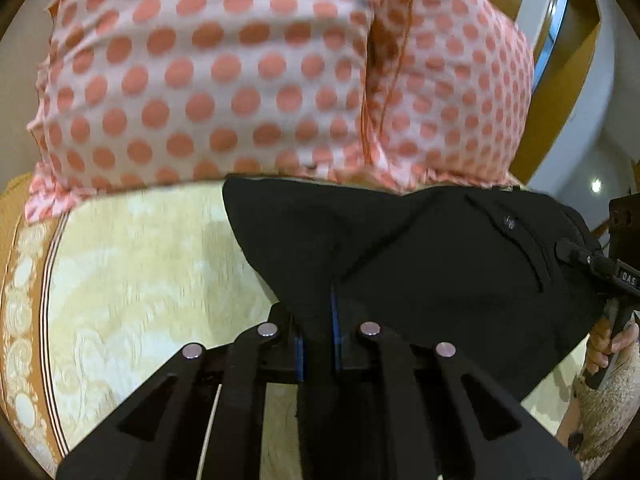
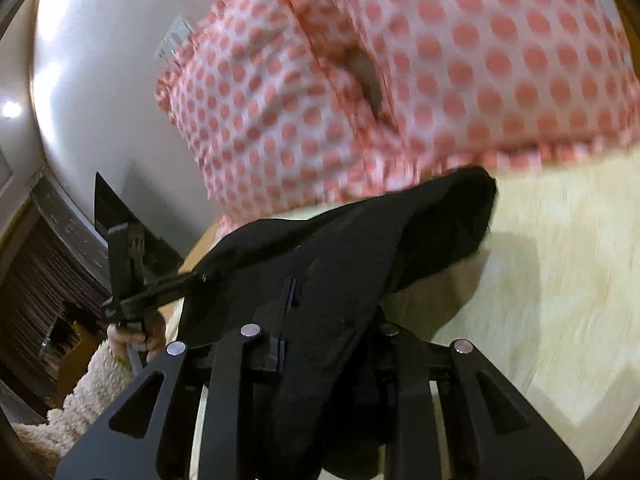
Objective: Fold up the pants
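A: Since the pants [image 1: 420,248] are soft and limp, won't they sag wherever nothing holds them?

B: I'd expect so. The cloth looks light and fairly thick, not slippery, and it drapes in a slack sheet between the two holds. Taking it by the edge or the waistband, one hold at each end, seems the best way to keep a fold line straight.

A: What state are the grippers in?

B: The left gripper [image 1: 318,330] has its fingers clenched on a fold of the black cloth, which runs right down between them. The right gripper [image 2: 326,320] is likewise clamped on the pants, the cloth bunched over its fingers. In the left camera the right one shows at the far right, gripping the other end, with the person's hand [image 1: 610,340] on its handle.

A: And where are the pants just now?

B: Lifted, I judge, hanging between the two grippers above a bed with a pale yellow patterned cover [image 1: 132,280]. The far corner [image 2: 476,192] reaches toward a pink polka-dot pillow [image 1: 208,76] at the back; whether it touches I cannot tell.

A: How do they look?

B: Plain black, matte, with a slit pocket and a small button [image 1: 509,222] near the right-hand end. Details are hard to read, because the frames are blurred.
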`<state>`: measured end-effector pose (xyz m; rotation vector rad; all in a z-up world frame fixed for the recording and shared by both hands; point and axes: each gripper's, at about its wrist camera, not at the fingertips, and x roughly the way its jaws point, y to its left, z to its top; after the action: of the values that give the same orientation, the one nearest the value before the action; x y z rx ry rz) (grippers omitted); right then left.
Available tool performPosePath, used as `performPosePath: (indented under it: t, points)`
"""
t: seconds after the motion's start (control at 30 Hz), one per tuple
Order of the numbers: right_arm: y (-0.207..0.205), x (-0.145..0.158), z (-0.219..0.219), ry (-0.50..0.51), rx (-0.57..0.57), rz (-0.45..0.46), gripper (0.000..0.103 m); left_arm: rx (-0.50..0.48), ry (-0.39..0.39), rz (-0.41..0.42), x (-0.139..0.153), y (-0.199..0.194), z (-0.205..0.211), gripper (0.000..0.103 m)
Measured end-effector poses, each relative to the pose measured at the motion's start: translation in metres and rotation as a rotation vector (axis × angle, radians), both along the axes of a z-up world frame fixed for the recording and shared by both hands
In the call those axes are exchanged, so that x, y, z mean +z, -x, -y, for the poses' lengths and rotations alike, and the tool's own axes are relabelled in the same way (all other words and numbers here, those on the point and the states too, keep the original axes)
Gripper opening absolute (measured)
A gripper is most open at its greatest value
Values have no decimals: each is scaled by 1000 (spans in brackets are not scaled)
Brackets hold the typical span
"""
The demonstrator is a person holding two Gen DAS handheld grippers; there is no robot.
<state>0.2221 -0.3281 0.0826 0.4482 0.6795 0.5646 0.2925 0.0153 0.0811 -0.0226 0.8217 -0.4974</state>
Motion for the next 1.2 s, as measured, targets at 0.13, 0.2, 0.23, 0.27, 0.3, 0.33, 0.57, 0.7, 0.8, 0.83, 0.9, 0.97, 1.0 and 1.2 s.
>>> performPosePath:
  t: [0.13,0.2,0.23,0.27,0.3,0.33,0.57,0.7,0.8,0.83,0.9,0.97,1.0,1.2]
  points:
    - [-32,-33,7,17,-54,-106,23,1,-34,-82,-22,-18,7,10]
    - [-43,-68,5,51,-90,-225,23,9,-57,-121,-37,-26,7,14]
    - [-43,-75,7,30,-104,-248,23,10,-53,-126,-40,-28,5,16]
    - [-40,-81,12,-24,-117,-266,24,14,-50,-135,-42,-31,3,17]
    - [-39,-82,13,-47,-126,-272,24,20,-47,-142,-43,-34,1,18]
    - [-37,-81,11,-45,-137,-273,25,28,-49,-146,-44,-35,0,23]
    - [13,-39,24,255,-401,-93,75,135,-148,8,-19,-3,-20,66]
    - [45,-14,14,219,-279,61,70,5,-13,39,-6,37,-6,73]
    - [44,-20,-17,248,-114,28,64,-94,25,-10,-18,56,19,77]
    - [41,-28,-24,273,-92,-14,63,-90,-3,-31,-26,56,24,77]
    - [32,-58,-26,275,-93,-158,60,-73,-72,-28,-40,57,29,70]
    - [35,-63,-14,189,-108,-150,60,-66,-98,-5,-39,61,31,69]
    - [37,-61,-9,160,-115,-165,60,-54,-90,-3,-37,64,30,69]
    - [93,-41,-6,188,-243,-92,94,130,-29,170,-9,141,17,101]
